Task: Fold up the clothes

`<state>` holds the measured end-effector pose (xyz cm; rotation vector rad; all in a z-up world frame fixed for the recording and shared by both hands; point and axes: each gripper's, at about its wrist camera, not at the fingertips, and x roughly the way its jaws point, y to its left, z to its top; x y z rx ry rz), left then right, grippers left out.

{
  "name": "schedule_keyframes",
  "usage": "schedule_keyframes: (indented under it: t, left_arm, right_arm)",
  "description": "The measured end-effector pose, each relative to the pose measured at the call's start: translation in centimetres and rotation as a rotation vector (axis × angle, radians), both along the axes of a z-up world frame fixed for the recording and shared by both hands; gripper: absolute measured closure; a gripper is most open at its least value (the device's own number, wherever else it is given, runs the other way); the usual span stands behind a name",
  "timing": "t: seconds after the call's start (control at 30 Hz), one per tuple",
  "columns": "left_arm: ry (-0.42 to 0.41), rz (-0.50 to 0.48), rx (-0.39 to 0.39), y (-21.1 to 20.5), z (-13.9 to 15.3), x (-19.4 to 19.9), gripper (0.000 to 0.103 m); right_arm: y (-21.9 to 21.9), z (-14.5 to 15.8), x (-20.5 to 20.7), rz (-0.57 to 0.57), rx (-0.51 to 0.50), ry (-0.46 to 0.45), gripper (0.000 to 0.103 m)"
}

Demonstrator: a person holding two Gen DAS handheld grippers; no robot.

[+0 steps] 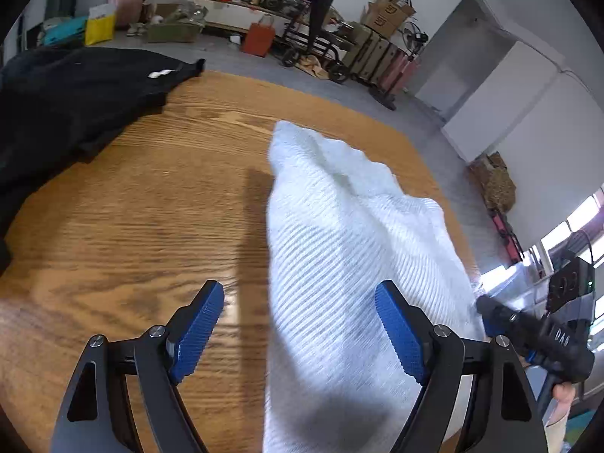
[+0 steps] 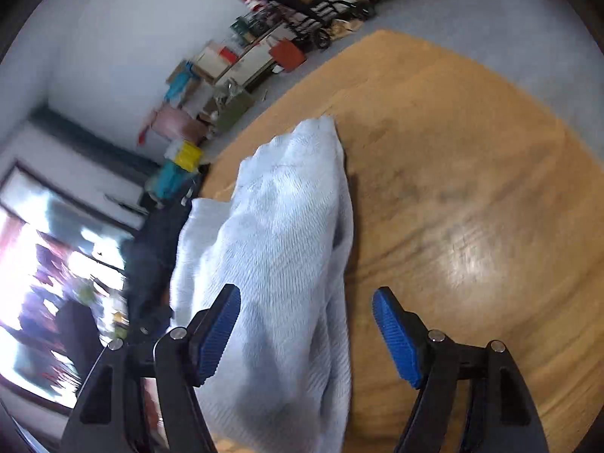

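Observation:
A white ribbed knit garment [image 1: 339,234] lies bunched on the wooden table [image 1: 151,207]. My left gripper [image 1: 300,298] is open, its blue pads wide apart, and the garment runs between them, nearer the right pad [image 1: 396,336]. In the right wrist view the same garment [image 2: 279,249] passes between the wide-apart pads of my open right gripper [image 2: 305,302], close to the left pad [image 2: 217,336]. The right gripper also shows at the far right of the left wrist view [image 1: 536,336]. Neither gripper pinches the cloth.
A black garment [image 1: 75,94] lies on the table's far left; it shows dark beside the white one in the right wrist view [image 2: 151,260]. Beyond the table edge are shelves, boxes, bags and a cart [image 1: 313,37]. A bright window [image 2: 45,283] is at the left.

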<state>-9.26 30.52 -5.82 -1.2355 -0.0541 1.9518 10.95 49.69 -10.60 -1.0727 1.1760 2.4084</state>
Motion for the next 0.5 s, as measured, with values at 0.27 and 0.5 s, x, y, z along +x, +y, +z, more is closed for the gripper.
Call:
schedule_keyframes:
  t: [0.27, 0.5]
  left_arm:
    - [-0.071, -0.017, 0.047, -0.2, -2.0, 1.1, 0.020]
    - [-0.171, 0.026, 0.010, 0.3, -3.0, 2.5, 0.024]
  right_arm:
    - [-2.9, -2.3, 0.5, 0.119, -0.088, -0.005, 0.023]
    - [-3.9, -4.4, 1.2, 0.108, -0.246, 0.049, 0.046]
